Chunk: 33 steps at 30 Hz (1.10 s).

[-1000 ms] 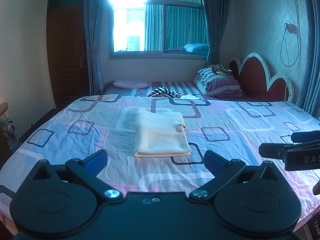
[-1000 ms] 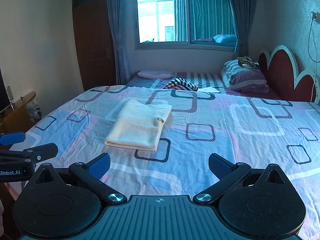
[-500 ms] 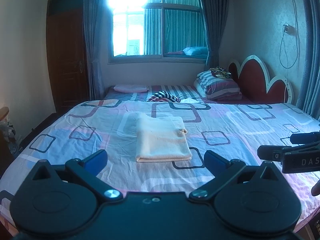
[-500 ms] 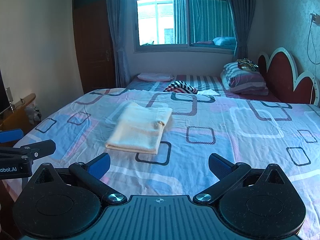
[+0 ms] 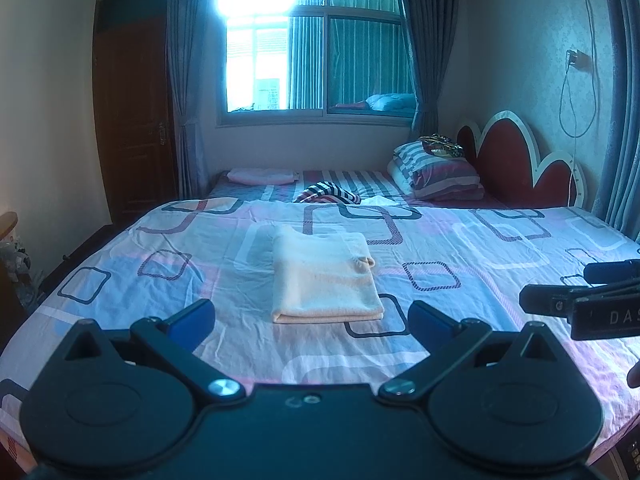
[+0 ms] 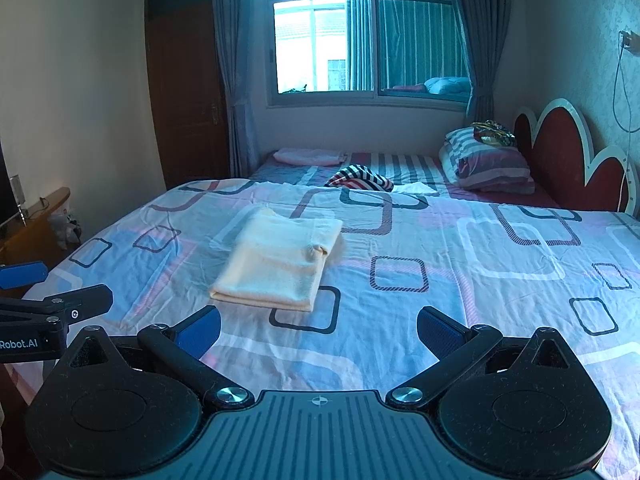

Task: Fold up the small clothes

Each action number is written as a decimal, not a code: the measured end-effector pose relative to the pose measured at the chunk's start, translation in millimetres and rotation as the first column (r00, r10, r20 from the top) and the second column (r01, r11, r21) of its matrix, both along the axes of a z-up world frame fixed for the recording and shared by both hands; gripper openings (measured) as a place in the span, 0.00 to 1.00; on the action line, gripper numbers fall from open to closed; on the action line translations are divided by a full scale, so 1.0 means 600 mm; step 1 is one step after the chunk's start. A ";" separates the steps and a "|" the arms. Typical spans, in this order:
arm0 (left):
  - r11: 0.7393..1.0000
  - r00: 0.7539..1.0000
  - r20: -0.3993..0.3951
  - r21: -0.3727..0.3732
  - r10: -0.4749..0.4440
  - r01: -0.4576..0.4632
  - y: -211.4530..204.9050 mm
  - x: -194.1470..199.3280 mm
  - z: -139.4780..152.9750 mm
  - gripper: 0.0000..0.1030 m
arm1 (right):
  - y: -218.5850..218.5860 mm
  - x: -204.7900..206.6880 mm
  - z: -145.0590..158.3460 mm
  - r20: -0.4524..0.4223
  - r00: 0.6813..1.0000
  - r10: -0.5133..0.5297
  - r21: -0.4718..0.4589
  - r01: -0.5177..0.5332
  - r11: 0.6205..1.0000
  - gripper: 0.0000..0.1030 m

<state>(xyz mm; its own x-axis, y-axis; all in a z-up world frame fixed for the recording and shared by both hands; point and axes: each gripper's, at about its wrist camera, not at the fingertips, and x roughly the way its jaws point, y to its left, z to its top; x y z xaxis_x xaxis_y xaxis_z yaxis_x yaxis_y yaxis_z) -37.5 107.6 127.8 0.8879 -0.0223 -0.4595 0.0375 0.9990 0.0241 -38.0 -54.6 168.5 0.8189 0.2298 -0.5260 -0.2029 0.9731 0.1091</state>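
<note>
A cream garment [image 5: 324, 276] lies folded into a neat rectangle on the patterned bed sheet [image 5: 480, 248], and the right wrist view shows the same cream garment [image 6: 280, 260] left of centre. My left gripper [image 5: 310, 322] hovers open just short of its near edge, blue pads wide apart, nothing held. My right gripper [image 6: 318, 332] is open too, back from the garment and to its right. The right gripper's side shows at the right edge of the left wrist view, and the left gripper's side at the left edge of the right wrist view.
A striped cloth [image 5: 328, 194] and a pink folded item [image 5: 262, 176] lie at the far end of the bed. Striped pillows [image 5: 436, 172] rest against a red headboard [image 5: 520, 160]. A wooden door [image 5: 132, 120] stands at left and a window [image 5: 316, 64] behind.
Both grippers have drawn back and risen slightly from the bed, so the folded garment sits a little farther away. The garment itself has not moved.
</note>
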 end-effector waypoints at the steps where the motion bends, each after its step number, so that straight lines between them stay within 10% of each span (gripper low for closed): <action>1: 1.000 1.000 0.000 0.000 -0.001 0.001 0.001 0.001 0.000 0.99 | 0.000 0.000 0.000 0.000 1.000 -0.001 -0.002 0.001 1.000 1.00; 33: 1.000 1.000 0.006 0.006 -0.013 0.013 0.003 0.012 0.001 0.99 | 0.002 0.006 -0.002 -0.006 1.000 -0.006 0.003 0.006 1.000 1.00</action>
<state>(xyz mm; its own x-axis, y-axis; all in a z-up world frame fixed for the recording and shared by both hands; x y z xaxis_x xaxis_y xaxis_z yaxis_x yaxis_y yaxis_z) -30.5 109.2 128.3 0.8905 -0.0309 -0.4540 0.0503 0.9983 0.0306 -34.3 -53.6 167.5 0.8172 0.2262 -0.5301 -0.1960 0.9740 0.1135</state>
